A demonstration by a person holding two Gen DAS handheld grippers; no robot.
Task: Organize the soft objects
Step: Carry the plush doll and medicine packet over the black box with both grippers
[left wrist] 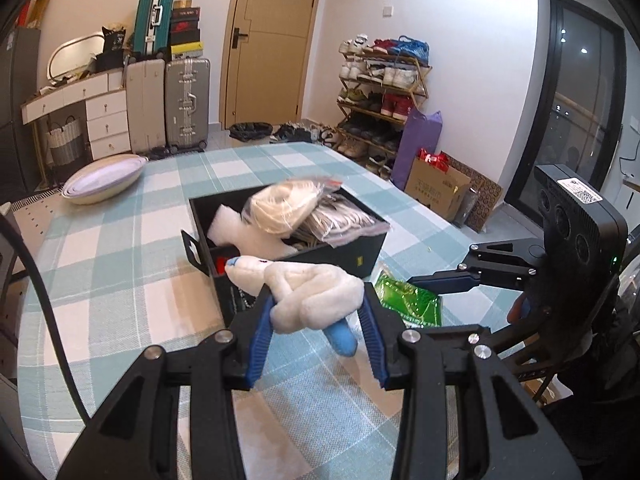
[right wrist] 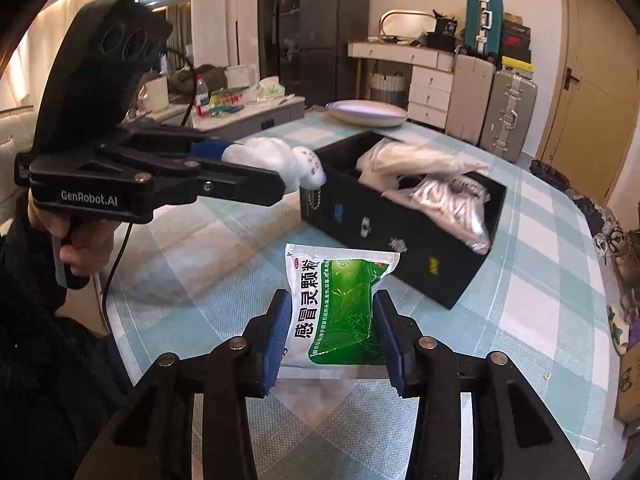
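My left gripper [left wrist: 316, 300] is shut on a white plush toy [left wrist: 308, 294] with blue tips, held above the table just in front of the black storage box [left wrist: 352, 254]. The toy [right wrist: 280, 160] and the left gripper [right wrist: 280, 178] also show in the right wrist view, at the box's near left end. The box [right wrist: 400, 236] holds clear bags of white soft items [left wrist: 288, 204]. My right gripper [right wrist: 330, 316] is open, its jaws on either side of a green and white packet [right wrist: 340, 300] lying flat on the table. The packet [left wrist: 408, 298] and right gripper [left wrist: 416, 280] show in the left wrist view.
The table has a teal and white checked cloth [left wrist: 132, 272]. A shallow oval bowl [left wrist: 104, 178] sits at its far left corner. Beyond the table are suitcases [left wrist: 186, 104], a shoe rack [left wrist: 380, 96] and a cardboard box [left wrist: 436, 192] on the floor.
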